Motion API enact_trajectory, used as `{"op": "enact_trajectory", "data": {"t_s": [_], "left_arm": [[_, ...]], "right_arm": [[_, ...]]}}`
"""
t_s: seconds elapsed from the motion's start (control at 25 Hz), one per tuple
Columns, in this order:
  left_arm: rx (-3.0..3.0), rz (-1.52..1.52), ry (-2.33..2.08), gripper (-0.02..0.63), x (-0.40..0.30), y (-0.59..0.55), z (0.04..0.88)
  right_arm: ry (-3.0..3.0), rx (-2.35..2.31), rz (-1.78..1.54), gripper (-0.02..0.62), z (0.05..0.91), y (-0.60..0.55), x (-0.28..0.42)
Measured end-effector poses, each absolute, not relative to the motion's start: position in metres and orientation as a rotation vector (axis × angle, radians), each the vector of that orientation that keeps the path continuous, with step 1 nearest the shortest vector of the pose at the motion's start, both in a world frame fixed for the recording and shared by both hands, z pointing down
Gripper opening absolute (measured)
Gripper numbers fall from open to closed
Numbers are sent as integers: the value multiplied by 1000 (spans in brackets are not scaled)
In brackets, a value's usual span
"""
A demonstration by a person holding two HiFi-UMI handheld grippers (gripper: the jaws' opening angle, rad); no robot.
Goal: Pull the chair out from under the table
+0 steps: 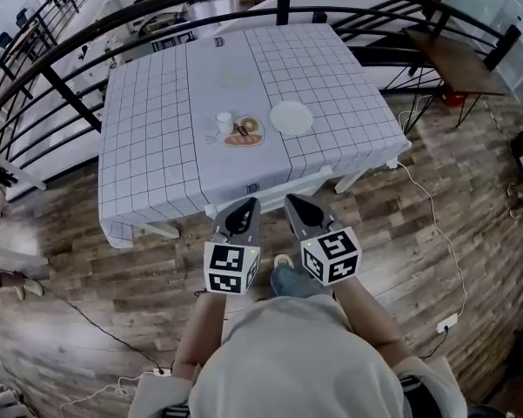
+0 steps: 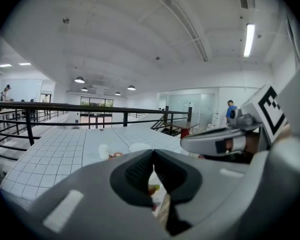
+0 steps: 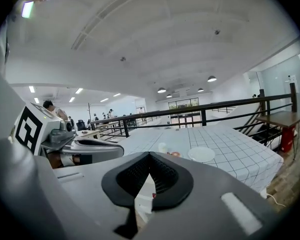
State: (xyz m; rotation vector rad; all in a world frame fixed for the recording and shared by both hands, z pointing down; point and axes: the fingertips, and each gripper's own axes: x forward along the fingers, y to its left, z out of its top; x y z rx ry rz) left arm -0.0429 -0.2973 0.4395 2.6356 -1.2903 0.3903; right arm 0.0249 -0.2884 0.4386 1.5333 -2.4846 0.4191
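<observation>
A square table (image 1: pixel 157 146) under a white grid-checked cloth stands ahead of me. The white chair (image 1: pixel 270 191) is tucked under its near edge, and only its top rail shows. Both grippers hover side by side just short of that rail, not touching it. My left gripper (image 1: pixel 249 204) is shut with nothing in it, and its pads meet in the left gripper view (image 2: pixel 153 155). My right gripper (image 1: pixel 290 200) is shut and empty too, its pads closed together in the right gripper view (image 3: pixel 149 157). Each gripper view shows the other gripper alongside.
On the table sit a white plate (image 1: pixel 291 117), a small cup (image 1: pixel 224 122) and a dish of food (image 1: pixel 244 132). A black railing (image 1: pixel 61 81) curves behind the table. A wooden side table (image 1: pixel 457 59) stands back right. Cables and a power strip (image 1: pixel 446 323) lie on the wood floor.
</observation>
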Motion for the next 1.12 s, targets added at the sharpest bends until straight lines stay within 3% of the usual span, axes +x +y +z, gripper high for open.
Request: {"op": "enact_trajectory", "data": {"t_s": [1.0, 1.12], "left_arm": [[2536, 745, -1213, 11, -33, -336, 508], [2548, 817, -1139, 41, -31, -336, 517]], "right_arm": [[-2410, 976, 225, -2, 495, -348, 33], [-2394, 890, 175, -2, 500, -353, 31]]}}
